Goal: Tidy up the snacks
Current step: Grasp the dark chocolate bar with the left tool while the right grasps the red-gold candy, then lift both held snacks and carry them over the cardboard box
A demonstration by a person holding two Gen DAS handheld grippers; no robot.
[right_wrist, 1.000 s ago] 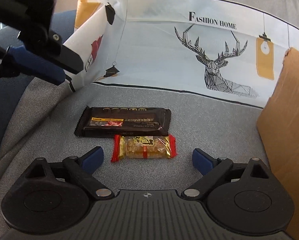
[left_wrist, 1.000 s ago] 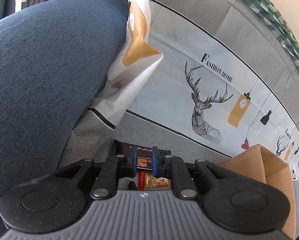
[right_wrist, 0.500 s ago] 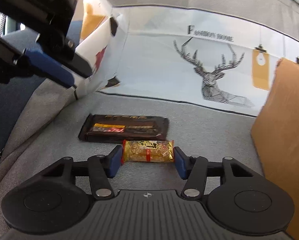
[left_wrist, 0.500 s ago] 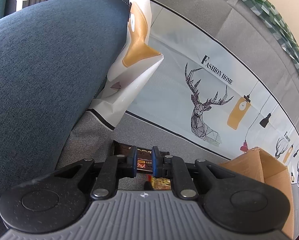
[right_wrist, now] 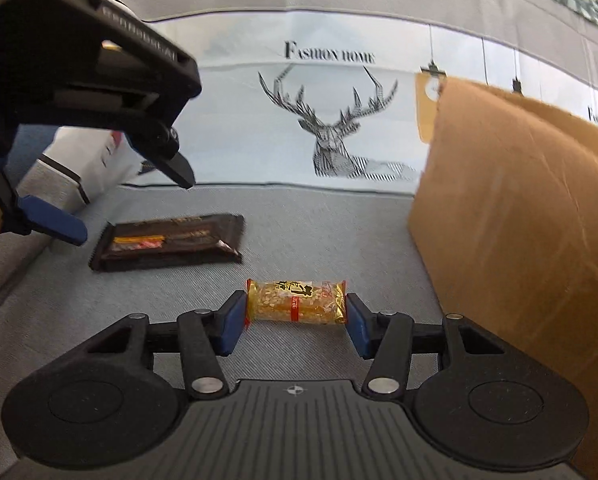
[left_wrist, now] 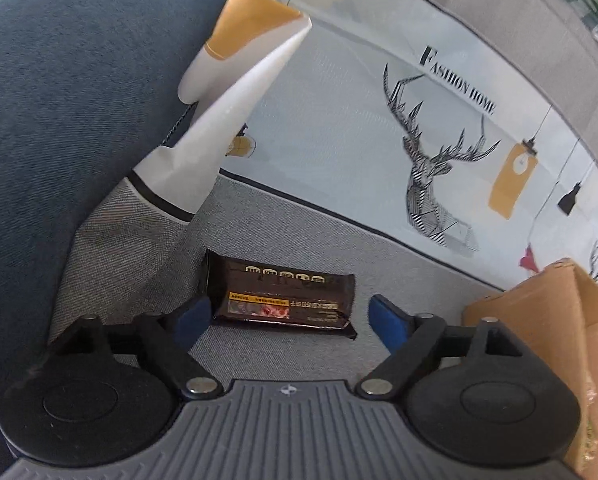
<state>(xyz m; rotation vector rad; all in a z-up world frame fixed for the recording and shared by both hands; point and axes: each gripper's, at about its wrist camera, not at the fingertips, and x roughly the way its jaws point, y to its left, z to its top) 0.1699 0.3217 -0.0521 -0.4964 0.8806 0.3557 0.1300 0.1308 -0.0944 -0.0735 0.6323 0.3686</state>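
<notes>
Left wrist view: the left gripper (left_wrist: 285, 318) hangs above a grey fabric surface (left_wrist: 399, 276), its jaws opening and already spread wide. The dark brown snack bar (left_wrist: 283, 301) lies flat on the fabric between the two blue fingertips (left_wrist: 387, 322), touched by neither. Its wrapper carries a row of small gold boxes along the top edge and a yellow strip over a reddish picture; the print is too small to read. Behind it stands a white printed fabric panel (left_wrist: 339, 128) with a line-drawn stag, hanging lamps and the words "FASHION HOME". A blue-grey cushion (left_wrist: 79, 100) fills the left of the view, and a cardboard box (left_wrist: 539, 320) stands at the right.

Right wrist view: the right gripper (right_wrist: 295, 320) pinches the gold-wrapped snack (right_wrist: 295, 302) endwise, a blue pad pressed against each end of the packet. The clear gold wrapper shows a nutty filling, black characters and a red label, none legible. The packet sits low over the grey fabric, between the dark bar (right_wrist: 167, 242) to the left and the wall of the cardboard box (right_wrist: 511, 208) to the right. The left gripper (right_wrist: 111, 196) appears at upper left, above the dark bar. The "FASHION HOME" stag panel (right_wrist: 331, 120) closes the background.
</notes>
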